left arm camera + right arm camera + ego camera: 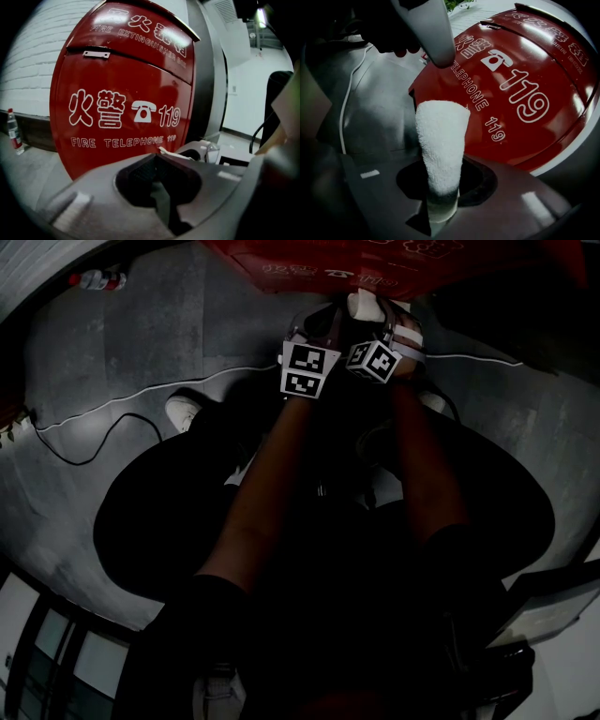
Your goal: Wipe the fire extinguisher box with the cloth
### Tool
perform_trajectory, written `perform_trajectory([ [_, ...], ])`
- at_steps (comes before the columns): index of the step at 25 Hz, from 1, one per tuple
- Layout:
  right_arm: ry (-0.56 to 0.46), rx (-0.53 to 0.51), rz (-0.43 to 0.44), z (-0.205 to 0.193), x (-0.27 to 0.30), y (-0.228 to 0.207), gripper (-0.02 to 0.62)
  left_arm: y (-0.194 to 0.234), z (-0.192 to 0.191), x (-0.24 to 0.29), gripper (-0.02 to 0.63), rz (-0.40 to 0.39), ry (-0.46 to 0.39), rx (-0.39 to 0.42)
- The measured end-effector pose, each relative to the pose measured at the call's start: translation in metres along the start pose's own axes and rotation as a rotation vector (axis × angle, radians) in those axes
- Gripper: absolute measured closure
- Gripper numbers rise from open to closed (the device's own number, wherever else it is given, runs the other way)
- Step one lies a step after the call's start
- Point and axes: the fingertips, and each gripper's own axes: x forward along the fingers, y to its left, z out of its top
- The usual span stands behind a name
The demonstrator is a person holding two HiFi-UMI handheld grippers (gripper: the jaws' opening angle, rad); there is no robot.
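Observation:
The red fire extinguisher box (126,93) stands upright against a white brick wall, with "FIRE TELEPHONE 119" printed on its front. In the head view the fire extinguisher box (375,263) is at the top edge, and both grippers are held close together just before it. My right gripper (440,183) is shut on a rolled white cloth (440,136), which sticks out toward the box front (525,93) without clearly touching it. My left gripper (157,164) is shut with nothing in it and points at the lower box front. The cloth (364,306) shows white between the marker cubes.
A water bottle (14,131) stands on the grey floor left of the box. A white cable (141,395) runs across the floor, past a shoe (185,409). The left gripper's pale finger (431,33) hangs just above the cloth in the right gripper view.

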Motion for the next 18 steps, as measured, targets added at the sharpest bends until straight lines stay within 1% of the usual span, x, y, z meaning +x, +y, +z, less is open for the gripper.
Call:
perform_trajectory([
  [3, 0.016, -0.002, 0.012, -0.005, 0.006, 0.005, 0.486, 0.002, -0.001, -0.001, 0.606, 0.004, 0.003, -0.006],
  [7, 0.017, -0.001, 0.006, -0.005, 0.007, 0.005, 0.485, 0.006, 0.0, -0.001, 0.606, 0.008, 0.001, -0.011],
  [11, 0.012, 0.002, 0.039, 0.003, -0.005, 0.002, 0.486, 0.006, 0.011, -0.004, 0.606, 0.007, -0.016, -0.008],
  [15, -0.051, 0.089, 0.053, 0.035, -0.031, -0.012, 0.486, 0.011, 0.033, -0.016, 0.606, 0.016, -0.042, -0.007],
  [18, -0.121, 0.117, 0.023, 0.069, -0.056, -0.033, 0.486, 0.021, 0.054, -0.036, 0.606, 0.032, -0.061, -0.024],
])
